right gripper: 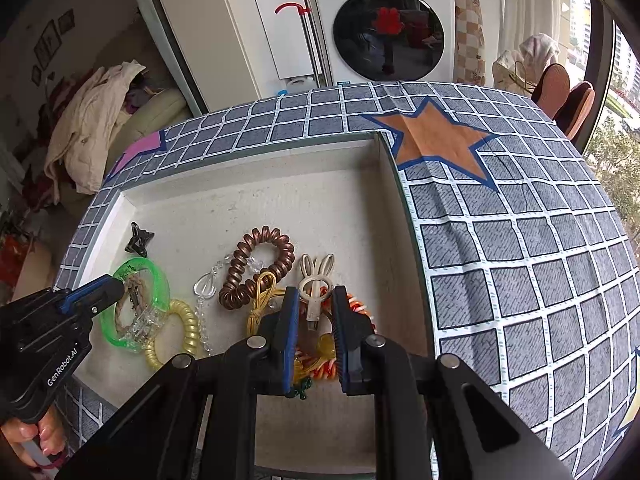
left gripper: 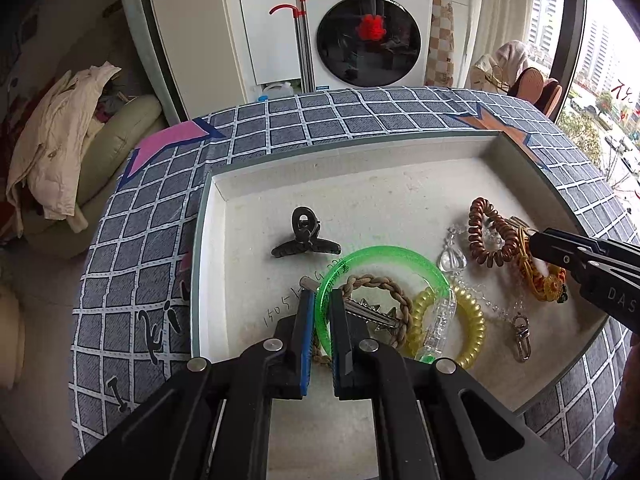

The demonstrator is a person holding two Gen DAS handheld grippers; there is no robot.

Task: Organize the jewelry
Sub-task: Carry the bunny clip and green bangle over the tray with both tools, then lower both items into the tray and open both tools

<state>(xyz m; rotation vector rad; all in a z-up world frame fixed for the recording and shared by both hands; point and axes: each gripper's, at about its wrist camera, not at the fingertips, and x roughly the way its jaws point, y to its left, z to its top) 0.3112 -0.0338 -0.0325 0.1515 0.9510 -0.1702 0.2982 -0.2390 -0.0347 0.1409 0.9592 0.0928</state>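
Your left gripper (left gripper: 322, 304) is pinching the rim of the green bangle (left gripper: 384, 256), which lies in the white foam tray (left gripper: 352, 192) over a braided rope bracelet (left gripper: 384, 284) and beside a yellow coil hair tie (left gripper: 472, 320). Its body reads "GenRobot.AI" in the right wrist view. Your right gripper (right gripper: 316, 308) has its jaws drawn narrow around the cream bunny hair clip (right gripper: 316, 280); whether the pads press it, you cannot tell. The washing machine (left gripper: 368, 20) behind says "Panasonic". Handwritten digits starting "1505" mark the tray floor.
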